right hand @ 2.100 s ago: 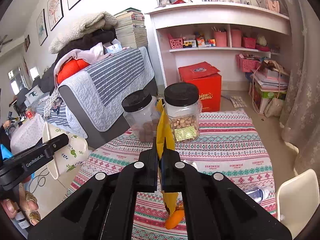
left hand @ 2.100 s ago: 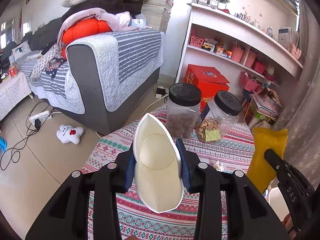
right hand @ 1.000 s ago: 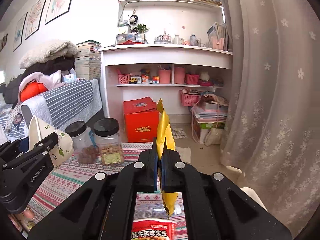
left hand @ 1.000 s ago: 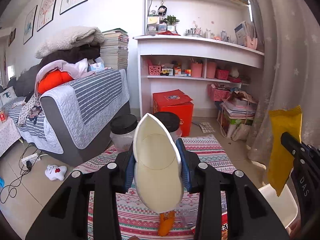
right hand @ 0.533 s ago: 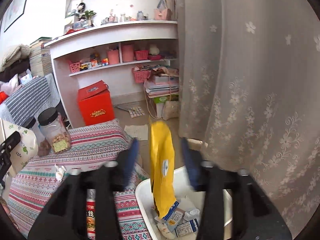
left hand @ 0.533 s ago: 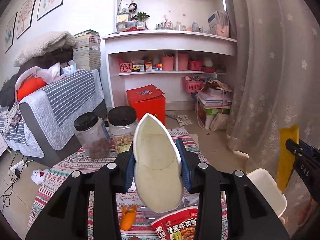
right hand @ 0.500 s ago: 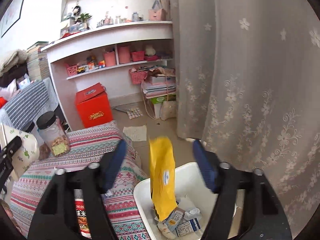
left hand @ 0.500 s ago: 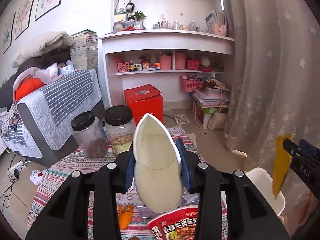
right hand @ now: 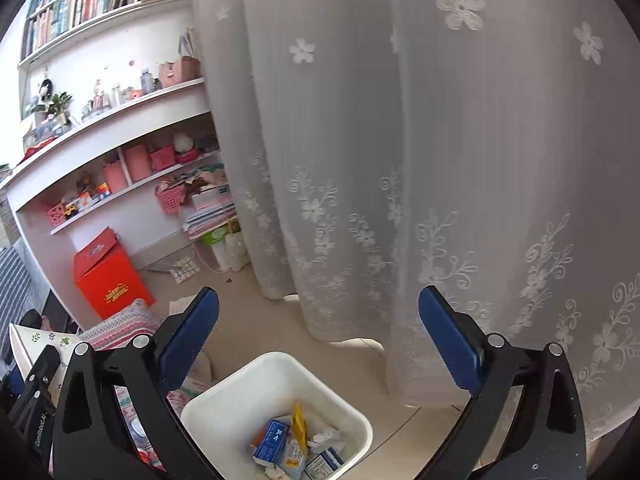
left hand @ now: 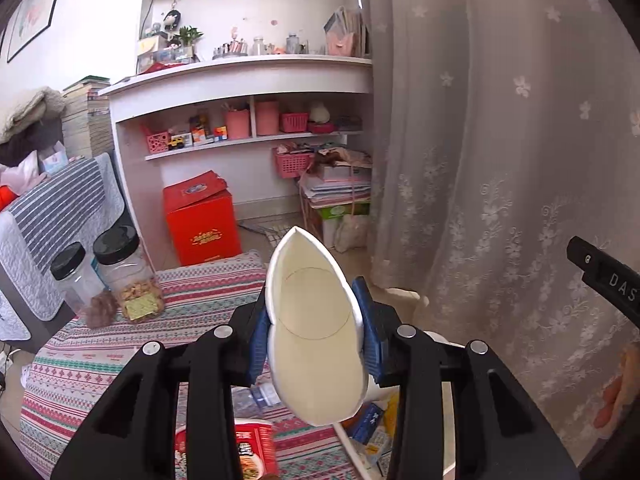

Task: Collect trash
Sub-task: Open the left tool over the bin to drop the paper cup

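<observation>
- Trash first: the squashed paper cup [left hand: 316, 340] is pinched flat between the blue pads of the left gripper [left hand: 316, 338], mouth pointing at the camera, held up in the air over the edge of the striped tablecloth [left hand: 80, 364].
- The cup also peeks in at the left edge of the right wrist view, so it sits off to the side of the bin, not above it.
- The white bin [right hand: 340, 412] sits on the floor right below the right gripper [right hand: 320, 340], next to the table and in front of the lace curtain [right hand: 440, 160].
- Inside it: a yellow wrapper [right hand: 299, 428] standing on end, a few small blue cartons [right hand: 272, 442] and some crumpled tissue.
- Right gripper is spread wide with nothing in it, so I'd say its drop is done.
- Step in hand, as I read it, is getting the cup into the bin. I'd swing the left gripper across until the cup is clearly inside the rim, lower it a bit, then let go.
- A crushed cup is light and can flutter or bounce off the rim, so release low.
- Still on the table: a red noodle cup [left hand: 248, 452] and clear plastic wrap, probably next.
</observation>
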The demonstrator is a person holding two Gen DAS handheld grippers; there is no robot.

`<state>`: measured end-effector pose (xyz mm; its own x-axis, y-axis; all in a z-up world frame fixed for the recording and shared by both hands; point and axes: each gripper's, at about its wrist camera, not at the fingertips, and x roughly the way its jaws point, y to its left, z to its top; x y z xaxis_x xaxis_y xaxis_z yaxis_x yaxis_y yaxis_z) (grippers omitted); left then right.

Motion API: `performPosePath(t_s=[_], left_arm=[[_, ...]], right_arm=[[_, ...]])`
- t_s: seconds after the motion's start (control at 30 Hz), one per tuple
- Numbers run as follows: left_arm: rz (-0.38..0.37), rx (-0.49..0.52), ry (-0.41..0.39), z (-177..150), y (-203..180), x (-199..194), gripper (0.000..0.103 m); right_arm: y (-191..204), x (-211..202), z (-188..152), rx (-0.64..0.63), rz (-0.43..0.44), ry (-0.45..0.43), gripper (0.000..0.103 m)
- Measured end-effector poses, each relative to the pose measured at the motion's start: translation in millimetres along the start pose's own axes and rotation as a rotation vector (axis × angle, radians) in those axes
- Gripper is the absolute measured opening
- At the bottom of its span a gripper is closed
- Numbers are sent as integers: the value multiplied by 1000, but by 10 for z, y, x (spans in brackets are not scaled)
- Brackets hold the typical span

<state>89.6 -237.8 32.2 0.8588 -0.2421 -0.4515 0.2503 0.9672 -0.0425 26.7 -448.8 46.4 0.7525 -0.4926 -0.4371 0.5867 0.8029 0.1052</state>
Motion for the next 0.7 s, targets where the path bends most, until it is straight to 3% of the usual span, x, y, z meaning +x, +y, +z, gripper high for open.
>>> performPosePath(t_s=[0.2, 0.37, 0.47, 0.53, 0.7], left_arm=[[-61, 8, 32, 40, -400, 155, 40], [-93, 23, 61, 0, -635, 289, 47], [-110, 10, 98, 1, -682, 379, 55], [-98, 7, 111, 8, -697, 418, 70], [-51, 19, 110, 7, -636, 410, 87]], right_arm=[[-253, 97, 13, 22, -67, 31, 96], [-335, 105, 15, -12, -127, 13, 96], [-316, 99, -4, -58, -162, 0, 96], [-274, 99, -27, -94, -182, -8, 96], [-164, 92, -71, -132, -190, -7, 96]])
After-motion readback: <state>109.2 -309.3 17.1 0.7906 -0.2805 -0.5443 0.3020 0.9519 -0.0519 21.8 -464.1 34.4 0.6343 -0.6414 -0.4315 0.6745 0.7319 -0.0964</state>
